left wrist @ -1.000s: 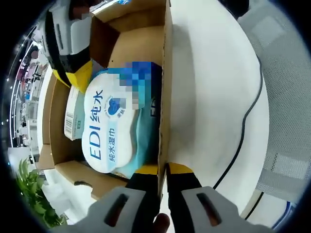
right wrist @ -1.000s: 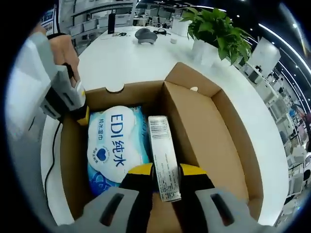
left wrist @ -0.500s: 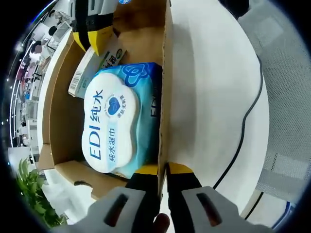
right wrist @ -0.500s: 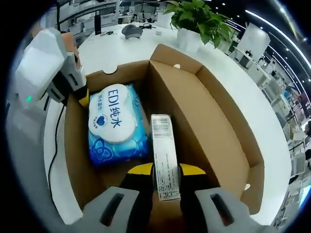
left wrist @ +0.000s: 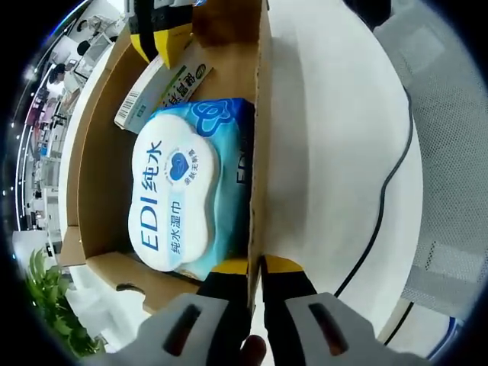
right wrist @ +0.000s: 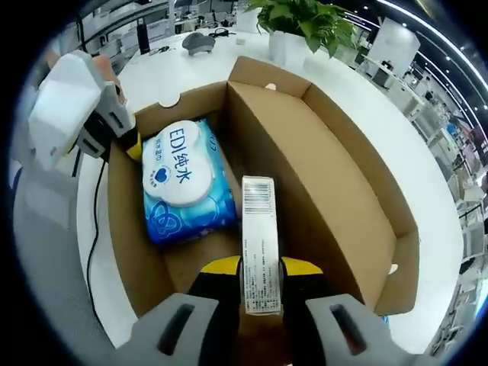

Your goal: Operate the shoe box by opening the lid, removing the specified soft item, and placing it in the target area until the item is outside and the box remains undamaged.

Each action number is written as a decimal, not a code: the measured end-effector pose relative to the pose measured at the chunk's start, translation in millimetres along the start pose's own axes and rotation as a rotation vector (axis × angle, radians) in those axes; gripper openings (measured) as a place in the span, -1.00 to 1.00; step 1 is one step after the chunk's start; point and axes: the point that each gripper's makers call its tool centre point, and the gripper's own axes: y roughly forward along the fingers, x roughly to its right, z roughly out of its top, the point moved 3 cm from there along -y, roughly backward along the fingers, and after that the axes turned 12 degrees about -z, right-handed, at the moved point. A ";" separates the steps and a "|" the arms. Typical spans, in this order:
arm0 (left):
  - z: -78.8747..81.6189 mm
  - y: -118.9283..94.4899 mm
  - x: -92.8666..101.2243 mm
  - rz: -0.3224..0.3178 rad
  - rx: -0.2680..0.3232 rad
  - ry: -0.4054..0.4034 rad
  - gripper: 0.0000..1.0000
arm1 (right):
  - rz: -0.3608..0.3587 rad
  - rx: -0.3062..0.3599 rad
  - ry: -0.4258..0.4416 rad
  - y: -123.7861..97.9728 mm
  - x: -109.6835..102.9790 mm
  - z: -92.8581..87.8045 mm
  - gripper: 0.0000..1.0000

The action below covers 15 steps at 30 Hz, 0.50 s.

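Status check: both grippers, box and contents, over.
Left gripper clamped on box wall. Right gripper holds slim carton, raised. Wipes pack lies inside. Nothing obstructing.

We see the brown cardboard shoe box standing open on the white counter, its walls unbent. The blue soft wipes pack with a white label lies flat on the box floor, at 10 o'clock in the right gripper view. The slim white carton, barcode up, sits clamped at 6 o'clock.
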 end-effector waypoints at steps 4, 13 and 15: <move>0.0 -0.2 0.0 0.001 0.002 0.002 -0.94 | 0.033 -0.033 0.016 2.2 -1.5 -0.6 -0.40; -0.1 -0.1 0.2 0.002 0.004 0.006 -0.94 | 0.068 -0.053 0.089 17.6 -0.5 5.8 -0.34; -0.2 0.1 0.2 0.000 0.003 0.004 -0.94 | 0.097 -0.083 0.092 22.3 -5.9 5.3 -0.34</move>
